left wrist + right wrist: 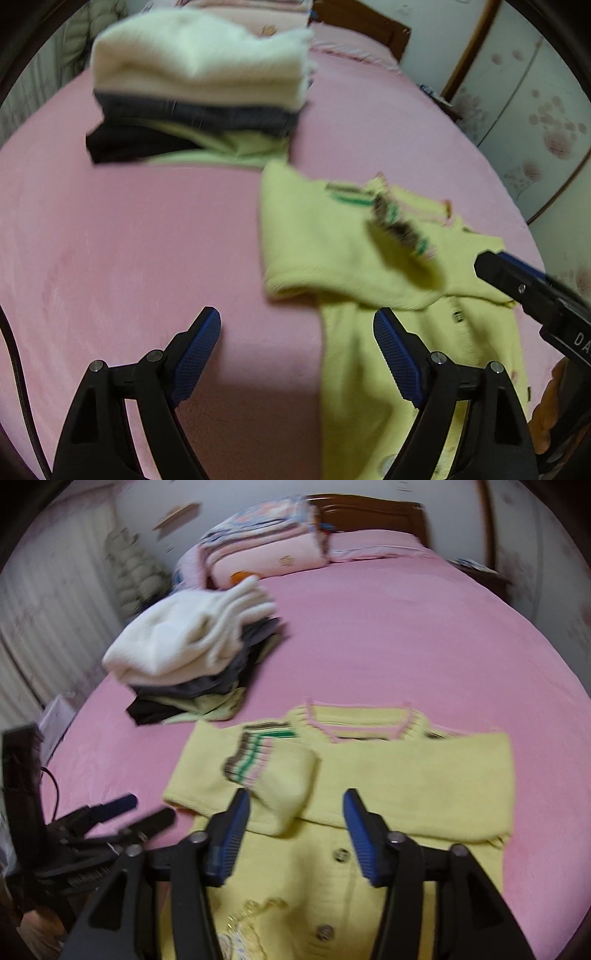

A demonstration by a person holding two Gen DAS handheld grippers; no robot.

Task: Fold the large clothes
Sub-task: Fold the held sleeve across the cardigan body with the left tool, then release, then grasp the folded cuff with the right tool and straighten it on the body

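On the pink bed (406,635), near its front edge, the yellow knit cardigan (406,775) lies flat, buttons up, with both sleeves folded across the chest; the striped cuff (255,764) of 1 sleeve rests on top. Behind it, to the left, sits a stack of folded clothes (184,642), a white knit uppermost.

Left hand-held gripper (297,350): jaws spread wide, nothing between them, hovering over bare sheet just beside the cardigan. Right hand-held gripper (295,834): jaws apart, above the button placket, pads not pressing fabric.

Handling judgement: soft, light, limp knit; it will sag and stretch if lifted by 1 point. Best taken at the 2 hem corners or at the shoulders, pinching both layers so the sleeves stay tucked.

Hard to make out: both views are motion-blurred; the hem is cut off below the frames; the lower stack items are only partly visible.
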